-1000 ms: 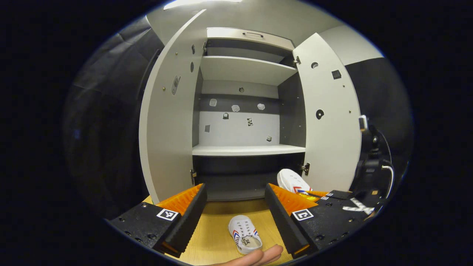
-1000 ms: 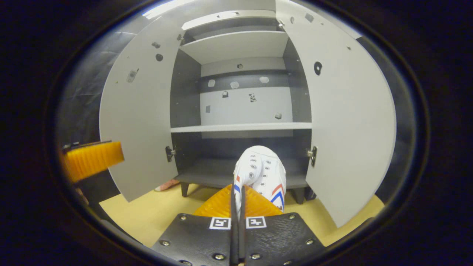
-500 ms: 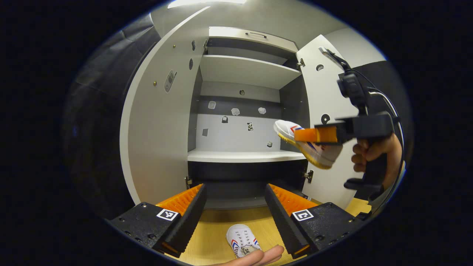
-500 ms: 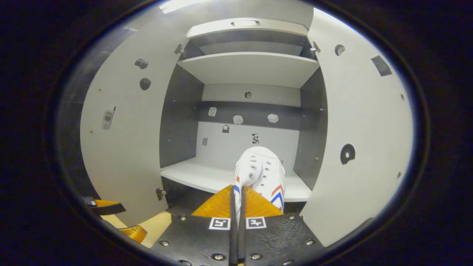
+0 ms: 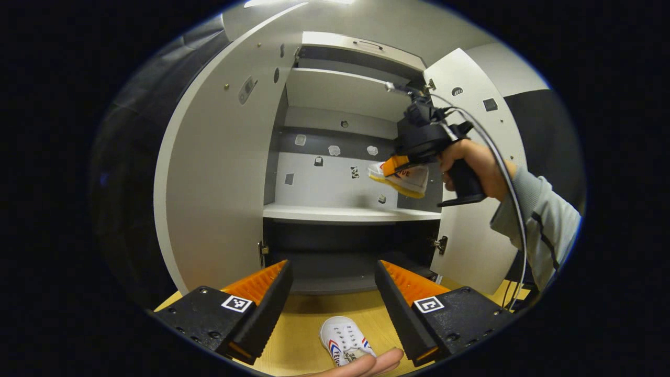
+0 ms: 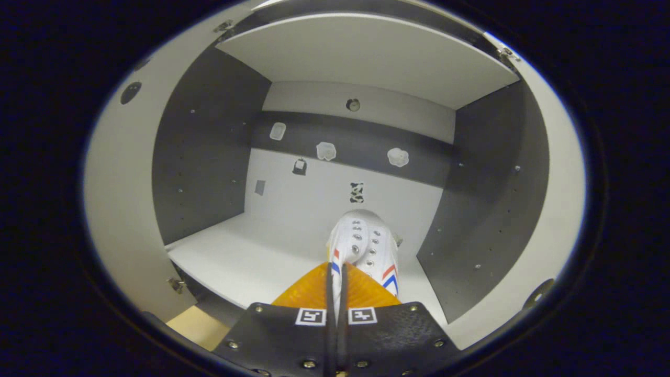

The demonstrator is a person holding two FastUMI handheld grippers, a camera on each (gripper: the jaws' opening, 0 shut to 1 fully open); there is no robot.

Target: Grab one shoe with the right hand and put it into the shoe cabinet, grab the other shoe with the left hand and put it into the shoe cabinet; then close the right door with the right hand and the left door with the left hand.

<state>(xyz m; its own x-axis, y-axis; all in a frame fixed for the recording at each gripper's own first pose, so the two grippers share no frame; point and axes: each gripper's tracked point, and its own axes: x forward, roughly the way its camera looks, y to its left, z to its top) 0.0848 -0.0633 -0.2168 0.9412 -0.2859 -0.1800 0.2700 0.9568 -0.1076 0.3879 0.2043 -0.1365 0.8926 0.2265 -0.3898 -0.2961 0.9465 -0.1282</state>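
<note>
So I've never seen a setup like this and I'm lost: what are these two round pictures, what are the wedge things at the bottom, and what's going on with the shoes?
There is no robot: a person holds a two-finger gripper in each hand, each with a camera looking along its fingers. In the left gripper view, the left gripper is open above a shoe on the floor. The same view shows the person's hand farther off, holding the right gripper. That gripper is shut on the other shoe, held in the air above the cabinet's middle shelf. Both cabinet doors stand open.
</note>
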